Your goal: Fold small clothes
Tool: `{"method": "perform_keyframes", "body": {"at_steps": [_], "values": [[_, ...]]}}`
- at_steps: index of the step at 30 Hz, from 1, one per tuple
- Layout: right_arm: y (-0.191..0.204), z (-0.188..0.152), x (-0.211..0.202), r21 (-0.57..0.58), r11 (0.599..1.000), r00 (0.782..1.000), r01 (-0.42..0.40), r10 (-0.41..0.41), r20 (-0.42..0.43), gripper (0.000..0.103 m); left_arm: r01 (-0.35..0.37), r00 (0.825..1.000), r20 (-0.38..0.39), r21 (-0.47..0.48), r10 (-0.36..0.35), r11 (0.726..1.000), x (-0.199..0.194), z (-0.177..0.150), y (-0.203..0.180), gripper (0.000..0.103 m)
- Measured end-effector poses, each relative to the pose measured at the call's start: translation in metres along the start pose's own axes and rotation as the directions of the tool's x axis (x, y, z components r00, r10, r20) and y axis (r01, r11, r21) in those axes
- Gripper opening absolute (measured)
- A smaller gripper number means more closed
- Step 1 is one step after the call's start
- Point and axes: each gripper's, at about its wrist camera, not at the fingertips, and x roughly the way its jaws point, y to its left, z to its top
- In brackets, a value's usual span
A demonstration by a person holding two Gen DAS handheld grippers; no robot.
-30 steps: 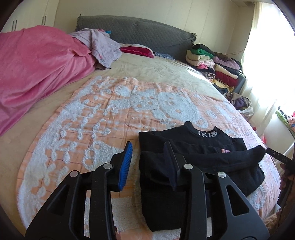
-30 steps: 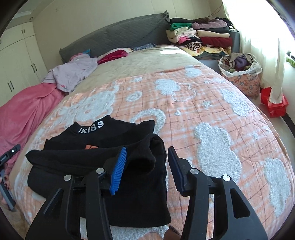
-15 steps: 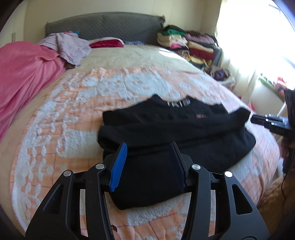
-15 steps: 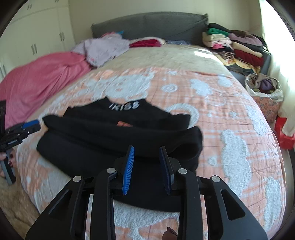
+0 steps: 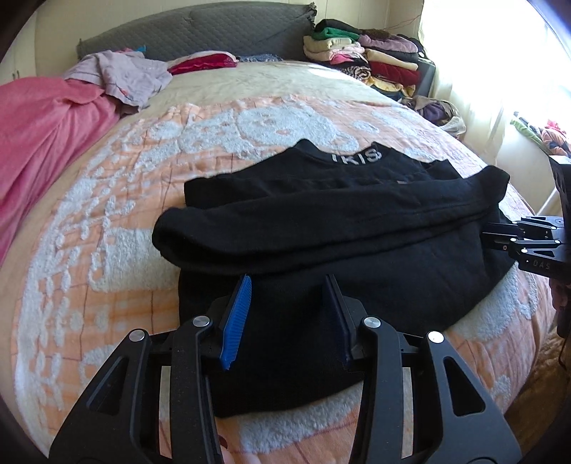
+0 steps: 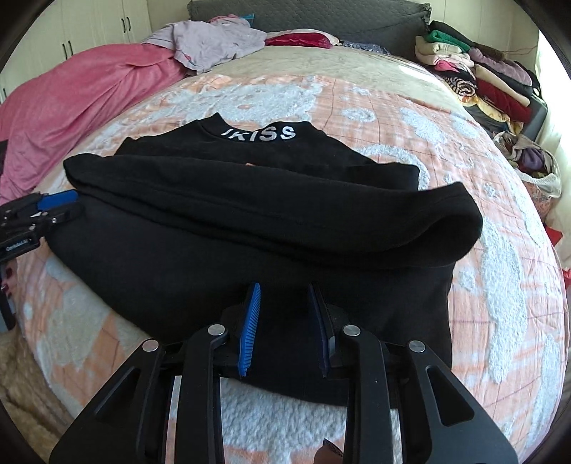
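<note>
Two closing, empty tongs (image 5: 289,282) (image 6: 283,287) over crosswise-folded black top (image 6: 249,221), collar toward headboard (image 6: 303,14).

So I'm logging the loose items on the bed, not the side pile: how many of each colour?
Black: 1, sweatshirt
Pink: 1, blanket
Lilac: 1, crumpled garment
Red: 1, folded item by the headboard
Total: 4

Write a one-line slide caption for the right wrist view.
Right claw, closing with no cloth gripped yet, poised over the near hem of a black sweatshirt part-folded on a peach bedspread.
</note>
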Motion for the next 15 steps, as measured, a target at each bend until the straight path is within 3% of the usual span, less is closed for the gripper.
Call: {"method": "perform_keyframes", "body": {"at_steps": [15], "values": [[-0.017, 0.041, 0.026, 0.061, 0.998, 1.000, -0.007, 0.006, 0.009, 0.023, -0.038, 0.999, -0.022, -0.020, 0.038, 0.999, 0.032, 0.037, 0.017, 0.034]]}}
